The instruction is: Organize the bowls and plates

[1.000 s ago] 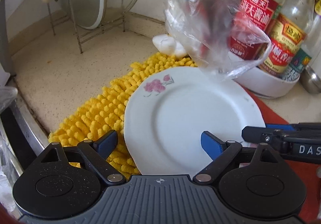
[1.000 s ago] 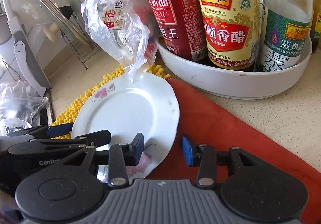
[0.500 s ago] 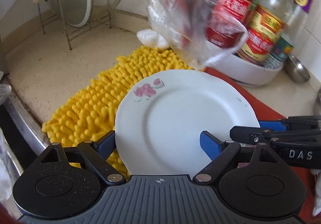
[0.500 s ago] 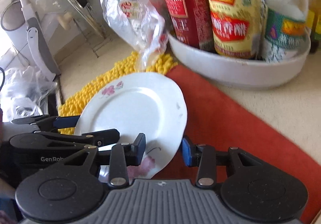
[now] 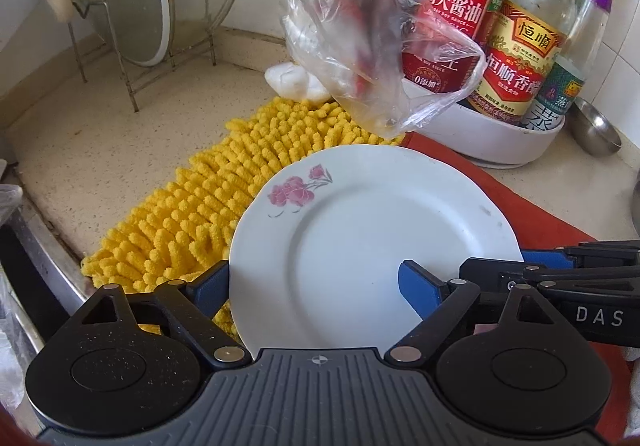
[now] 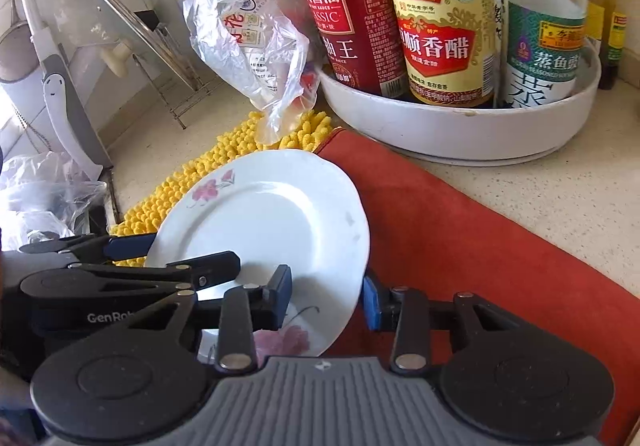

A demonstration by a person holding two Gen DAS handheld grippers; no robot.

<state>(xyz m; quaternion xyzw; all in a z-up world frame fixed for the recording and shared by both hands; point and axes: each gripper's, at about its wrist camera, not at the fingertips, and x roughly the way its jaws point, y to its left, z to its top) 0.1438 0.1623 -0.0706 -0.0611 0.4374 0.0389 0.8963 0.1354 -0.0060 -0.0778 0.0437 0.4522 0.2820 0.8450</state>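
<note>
Plate (image 5: 372, 242) raised off yellow mat (image 5: 192, 214) on worktop. My right gripper (image 6: 326, 296) jaws narrow, just closing astride its rim; left gripper (image 5: 312, 286) jaws wide, spanning near edge. Risk: thin glazed rim slips, plate drops or clips hanging plastic bag (image 5: 368, 26).

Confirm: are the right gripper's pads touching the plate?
Cannot tell. In the right wrist view the right gripper straddles the plate rim; its jaws have just been closing, but pads and rim overlap there, with no clear contact or gap.
</note>
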